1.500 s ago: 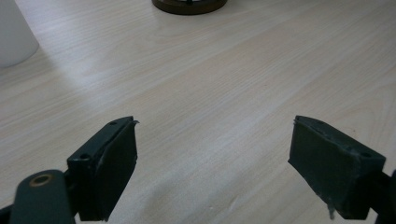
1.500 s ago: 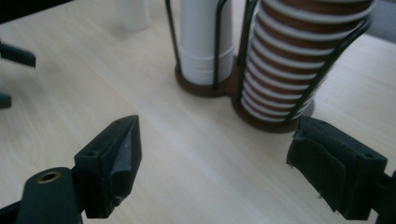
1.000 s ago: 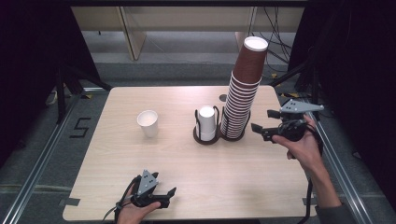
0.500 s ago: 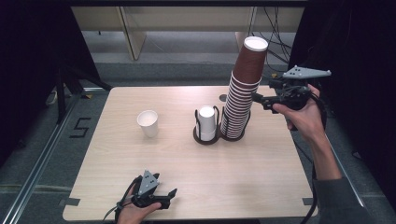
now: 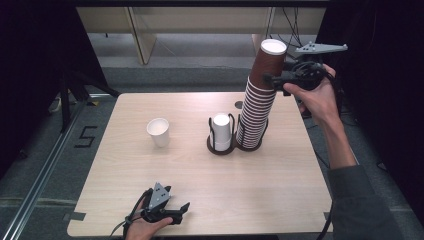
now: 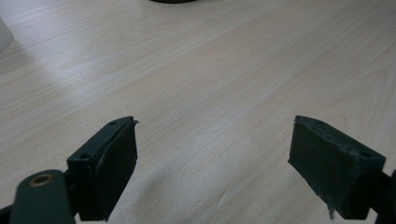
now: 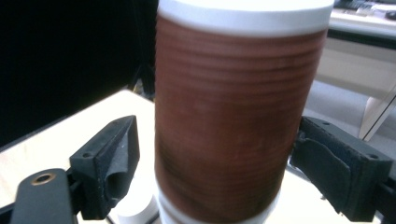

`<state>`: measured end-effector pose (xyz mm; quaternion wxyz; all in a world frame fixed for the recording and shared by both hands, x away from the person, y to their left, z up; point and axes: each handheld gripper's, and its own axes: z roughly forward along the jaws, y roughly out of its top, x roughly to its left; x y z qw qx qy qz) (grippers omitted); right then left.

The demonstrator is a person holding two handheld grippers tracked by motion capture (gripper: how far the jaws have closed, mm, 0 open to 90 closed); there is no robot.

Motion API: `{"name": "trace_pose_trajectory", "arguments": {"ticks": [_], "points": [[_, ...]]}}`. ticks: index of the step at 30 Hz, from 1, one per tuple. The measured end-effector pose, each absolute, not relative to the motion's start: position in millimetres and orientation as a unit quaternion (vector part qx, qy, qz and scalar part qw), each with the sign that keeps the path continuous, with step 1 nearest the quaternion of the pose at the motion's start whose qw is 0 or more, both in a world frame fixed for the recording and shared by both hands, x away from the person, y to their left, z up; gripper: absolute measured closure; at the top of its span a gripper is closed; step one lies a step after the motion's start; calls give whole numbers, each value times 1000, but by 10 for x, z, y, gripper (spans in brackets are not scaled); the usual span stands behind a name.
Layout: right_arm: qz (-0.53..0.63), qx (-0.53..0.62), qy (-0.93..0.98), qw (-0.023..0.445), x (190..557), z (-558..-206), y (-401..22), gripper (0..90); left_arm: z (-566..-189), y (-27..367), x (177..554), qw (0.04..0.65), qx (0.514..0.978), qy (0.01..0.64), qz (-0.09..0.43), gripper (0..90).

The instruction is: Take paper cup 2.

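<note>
Up at two o'clock of the table, the right gripper (image 5: pixel 272 79) is level with the top brown cup (image 5: pixel 269 67) of a tall stack of brown cups (image 5: pixel 256 112). Its jaws stand apart on either side of that cup; in the right gripper view the cup (image 7: pixel 236 116) sits between the two black pads (image 7: pixel 116 158), with a sliver of gap at the left pad and the right pad very near the wall, so no clamp shows. The person's right hand (image 5: pixel 315 97) carries the gripper from the three o'clock side, and the grey plate (image 5: pixel 320 48) rides above it.

Down at seven o'clock, near the table's front edge, the left gripper (image 5: pixel 181 209) lies low over the wood in the left hand (image 5: pixel 145 229). Its jaws are apart with nothing between them; the left gripper view shows bare tabletop (image 6: pixel 210 84) between the pads (image 6: pixel 116 163).

Outward from the stack, its foot stands in one ring of a dark holder (image 5: pixel 227 149) around the table's centre, slightly toward one o'clock. A white cup (image 5: pixel 221 131) fills the neighbouring ring, just beside the stack at its nine o'clock. Farther toward nine o'clock, well apart, a lone white cup (image 5: pixel 158 132) stands upright on the table (image 5: pixel 280 170).
</note>
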<state>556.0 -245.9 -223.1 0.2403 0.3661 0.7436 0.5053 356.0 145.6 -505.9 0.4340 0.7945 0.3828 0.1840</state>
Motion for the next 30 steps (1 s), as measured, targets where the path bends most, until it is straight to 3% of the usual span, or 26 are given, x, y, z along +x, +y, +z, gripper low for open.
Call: {"name": "trace_pose_trajectory", "arguments": {"ticks": [12,18,30], "points": [[510,379,733,242,5783,-2207,-2302,131,-5059,1436,3550,437,795,378,183,147],[511,379,731,245,5800,-2191,-2306,171,-5061,1430,3551,441,793,377,183,147],[531,376,713,263,5722,-1886,-2311,177,-5068,1415,3547,431,803,372,178,147]]}}
